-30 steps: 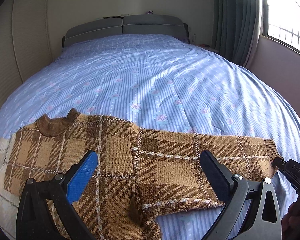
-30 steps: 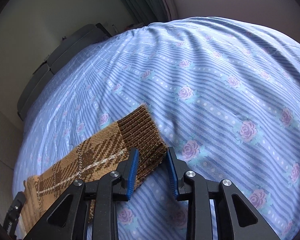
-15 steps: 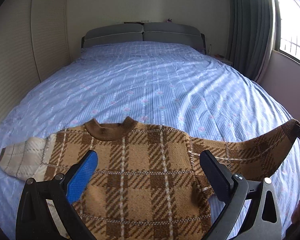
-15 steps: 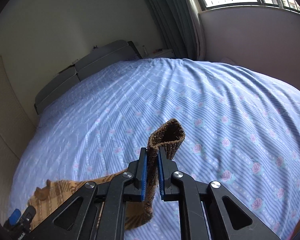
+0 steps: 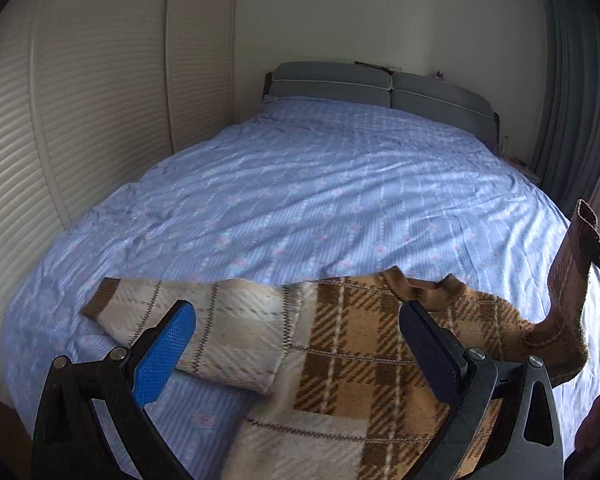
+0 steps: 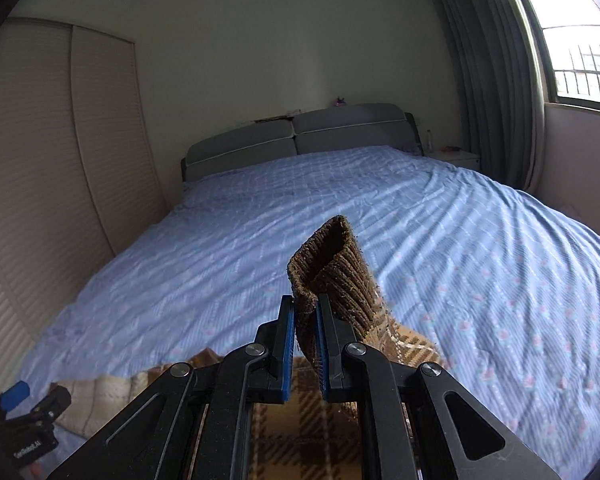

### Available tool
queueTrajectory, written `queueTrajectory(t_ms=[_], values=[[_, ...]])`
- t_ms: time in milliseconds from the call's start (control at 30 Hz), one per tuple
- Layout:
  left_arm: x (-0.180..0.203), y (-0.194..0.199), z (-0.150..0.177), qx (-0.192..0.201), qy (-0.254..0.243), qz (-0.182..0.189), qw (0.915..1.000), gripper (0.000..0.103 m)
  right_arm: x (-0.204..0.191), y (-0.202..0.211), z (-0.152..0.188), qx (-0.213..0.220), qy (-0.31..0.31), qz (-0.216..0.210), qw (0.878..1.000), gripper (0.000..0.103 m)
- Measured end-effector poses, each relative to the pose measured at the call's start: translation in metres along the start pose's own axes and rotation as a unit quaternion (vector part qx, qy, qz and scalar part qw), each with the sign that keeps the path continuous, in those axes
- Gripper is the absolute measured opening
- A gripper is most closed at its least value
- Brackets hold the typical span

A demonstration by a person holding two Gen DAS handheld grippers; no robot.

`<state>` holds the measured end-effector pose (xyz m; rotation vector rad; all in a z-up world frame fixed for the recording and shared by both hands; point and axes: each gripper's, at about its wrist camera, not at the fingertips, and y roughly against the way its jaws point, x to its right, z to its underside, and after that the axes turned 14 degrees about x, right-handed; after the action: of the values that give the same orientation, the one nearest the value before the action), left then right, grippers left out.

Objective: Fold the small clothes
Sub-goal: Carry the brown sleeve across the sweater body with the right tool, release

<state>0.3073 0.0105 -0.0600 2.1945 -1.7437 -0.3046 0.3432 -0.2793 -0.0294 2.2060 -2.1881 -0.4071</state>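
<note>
A small brown and cream plaid sweater (image 5: 352,364) lies flat on the blue bed, collar away from me. Its cream left sleeve (image 5: 204,332) stretches out to the left. My left gripper (image 5: 296,344) is open and empty, hovering over the shoulder and left sleeve. My right gripper (image 6: 305,330) is shut on the brown ribbed cuff (image 6: 332,268) of the right sleeve and holds it up off the bed; the lifted sleeve (image 5: 572,280) shows at the right of the left wrist view. The left gripper also shows at lower left in the right wrist view (image 6: 24,412).
The bed has a blue flowered cover (image 5: 320,184) and a grey headboard (image 5: 380,88). A louvred wardrobe (image 5: 80,112) runs along the left side. Green curtains (image 6: 492,72) and a window (image 6: 580,32) are on the right, with a nightstand (image 6: 456,156) beside the bed.
My right gripper has lifted the sleeve cuff higher and carried it inward over the sweater. My left gripper has swung left toward the cream sleeve, staying open.
</note>
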Motion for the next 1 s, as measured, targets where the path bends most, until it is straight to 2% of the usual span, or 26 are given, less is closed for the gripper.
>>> queueTrajectory(t_ms=[200, 367, 500, 767, 867, 933, 1000], values=[[-0.064, -0.016, 0.015, -0.019, 0.023, -0.046, 0.9985, 0.103, -0.092, -0.034, 0.053, -0.039, 0.031, -0.058, 0.997, 0.011], [-0.098, -0.030, 0.027, -0.031, 0.039, -0.066, 0.9966, 0.103, -0.148, -0.055, 0.111, -0.091, 0.071, -0.077, 0.990, 0.011], [-0.113, -0.043, 0.035, -0.044, 0.048, -0.068, 0.9956, 0.103, -0.166, -0.068, 0.145, -0.129, 0.092, -0.076, 0.984, 0.011], [-0.119, -0.068, 0.051, -0.082, 0.037, -0.032, 0.9955, 0.103, -0.175, -0.086, 0.183, -0.180, 0.095, -0.071, 0.976, 0.012], [-0.118, -0.072, 0.054, -0.087, 0.036, -0.022, 0.9953, 0.103, -0.177, -0.086, 0.188, -0.189, 0.091, -0.088, 0.974, 0.026], [-0.114, -0.072, 0.054, -0.087, 0.033, -0.012, 0.9955, 0.103, -0.178, -0.082, 0.189, -0.188, 0.080, -0.111, 0.972, 0.050], [-0.107, -0.074, 0.052, -0.088, 0.033, 0.009, 0.9955, 0.103, -0.174, -0.072, 0.184, -0.177, 0.066, -0.122, 0.974, 0.052]])
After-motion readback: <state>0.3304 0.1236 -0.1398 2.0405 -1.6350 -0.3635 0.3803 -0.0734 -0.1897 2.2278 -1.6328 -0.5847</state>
